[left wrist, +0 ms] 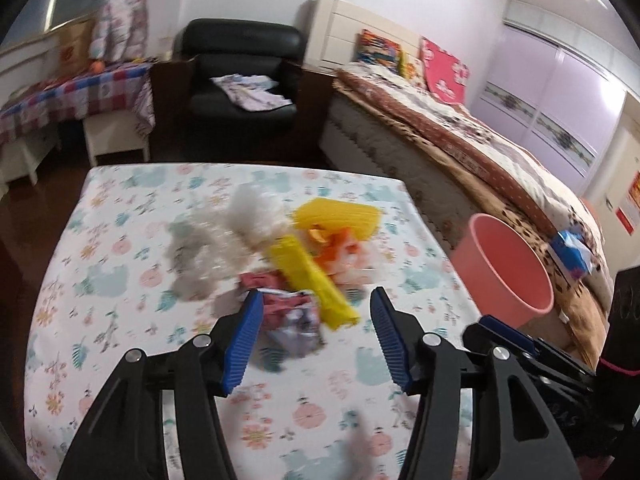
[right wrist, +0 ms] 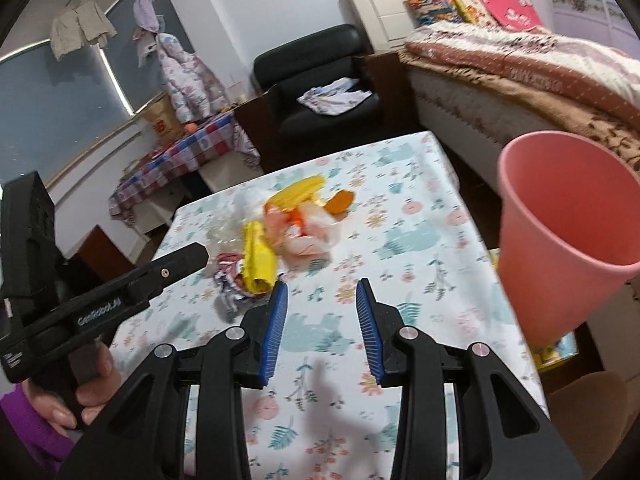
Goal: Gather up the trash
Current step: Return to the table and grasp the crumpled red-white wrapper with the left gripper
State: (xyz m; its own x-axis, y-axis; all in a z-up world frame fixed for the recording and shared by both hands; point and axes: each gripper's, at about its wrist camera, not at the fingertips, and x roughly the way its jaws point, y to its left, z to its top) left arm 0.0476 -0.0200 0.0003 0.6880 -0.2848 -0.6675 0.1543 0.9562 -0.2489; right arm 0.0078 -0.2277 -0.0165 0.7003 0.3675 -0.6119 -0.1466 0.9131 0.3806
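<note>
One table [left wrist: 120,320] with a floral cloth stands in a bedroom, near a bed [left wrist: 480,148] and a black armchair [left wrist: 240,76]. Trash [left wrist: 304,256], a blurred heap of yellow, orange, white and red wrappers, lies mid-table. Left gripper [left wrist: 316,340] jaws stand apart just before it; right gripper [right wrist: 322,332] jaws stand apart, empty. Pink bin [right wrist: 560,232] sits right of the table.

Left gripper [left wrist: 316,300] hangs over the floral counter [left wrist: 120,280] with its jaws spread wide and nothing in them. Just past the tips sits a blurry heap: yellow packets [left wrist: 316,280], a crumpled reddish wrapper [left wrist: 280,304], white fluff [left wrist: 252,216]. Pink bin [left wrist: 504,264] off right, beside the bed [left wrist: 480,152].
</note>
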